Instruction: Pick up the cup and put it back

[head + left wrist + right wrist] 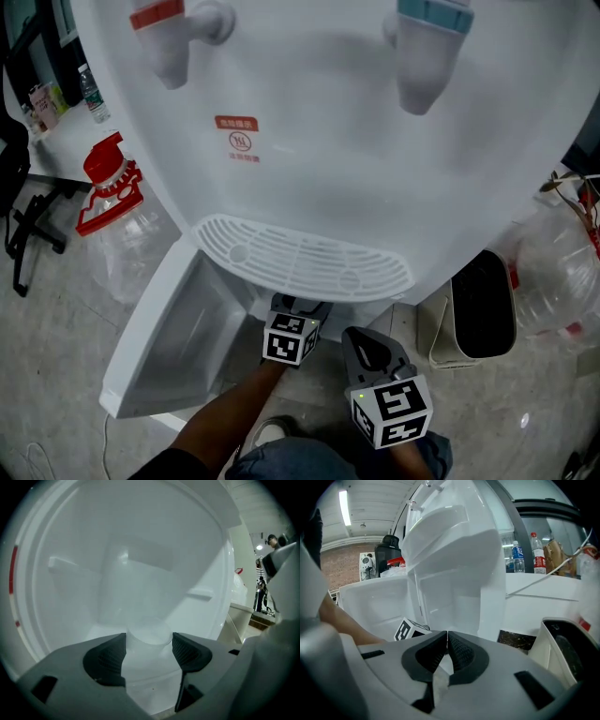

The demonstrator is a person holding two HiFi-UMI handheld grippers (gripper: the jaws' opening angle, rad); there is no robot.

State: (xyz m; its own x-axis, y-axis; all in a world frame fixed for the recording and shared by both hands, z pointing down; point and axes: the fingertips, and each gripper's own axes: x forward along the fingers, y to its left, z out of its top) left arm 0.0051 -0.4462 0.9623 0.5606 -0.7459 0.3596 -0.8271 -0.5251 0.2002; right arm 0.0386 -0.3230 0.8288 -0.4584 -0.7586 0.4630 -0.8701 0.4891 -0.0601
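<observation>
Left gripper [149, 640]: your fingers [110, 660] grasp the translucent cup [148, 633], which stands between them inside the dispenser cabinet [140, 564]. Right gripper [447, 638]: your fingers are clenched together, holding nothing.

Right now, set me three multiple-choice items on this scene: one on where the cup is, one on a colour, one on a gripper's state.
1. Where is the cup?
A) on the drip grille
B) inside the open lower compartment
C) on the floor

2. What colours are the two tap levers?
A) both white
B) green and yellow
C) one red, one blue

3. How do the right gripper's jaws stand?
A) together, empty
B) wide apart
C) clamped on the cup

Answers:
1 B: the cup sits between the left gripper's jaws, with the compartment's white walls around it.
2 C: the head view shows both colours.
3 A: its pads meet with nothing between them.
</observation>
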